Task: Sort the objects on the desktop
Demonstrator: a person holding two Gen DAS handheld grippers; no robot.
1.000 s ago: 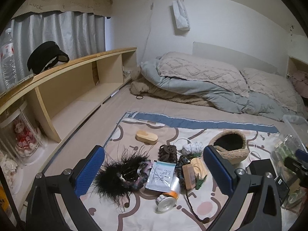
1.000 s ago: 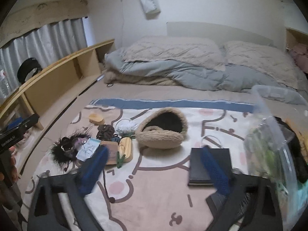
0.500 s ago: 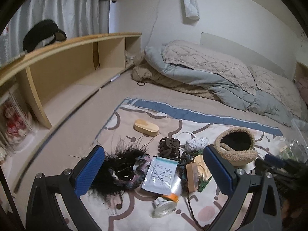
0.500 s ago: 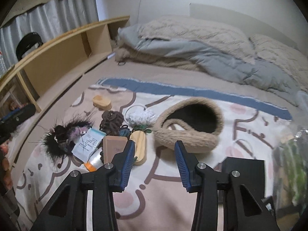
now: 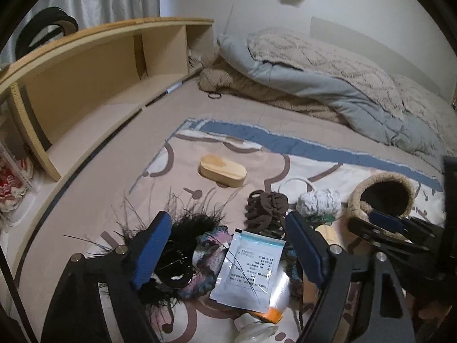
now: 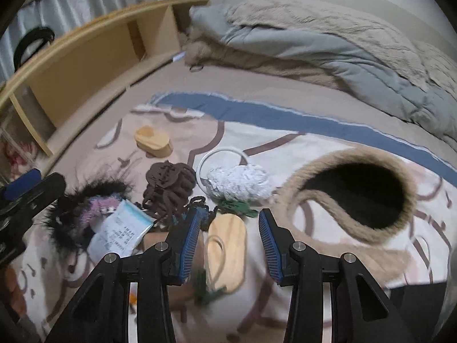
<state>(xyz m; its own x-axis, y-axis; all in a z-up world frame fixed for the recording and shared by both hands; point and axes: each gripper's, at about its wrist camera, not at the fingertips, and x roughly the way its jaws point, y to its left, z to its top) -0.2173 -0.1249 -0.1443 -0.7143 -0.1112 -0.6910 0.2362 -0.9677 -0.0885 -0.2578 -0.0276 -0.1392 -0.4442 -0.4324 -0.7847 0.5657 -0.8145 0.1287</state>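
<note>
- Patterned blanket on a bed, clutter at 9 o'clock
- Left gripper has just been closing, parted over white sachet
- Right gripper gapes around wooden oval, untouched

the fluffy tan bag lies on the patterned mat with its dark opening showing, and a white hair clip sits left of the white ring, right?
Not quite. In the right wrist view the hair clip left of the white ring is brown, not white. The fluffy tan bag does lie on the patterned mat, dark opening showing.

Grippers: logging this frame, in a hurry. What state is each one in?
Left gripper: open, jaws just been closing, holding nothing, over the feathery black piece.
Right gripper: open, holding nothing, over the wooden piece.
</note>
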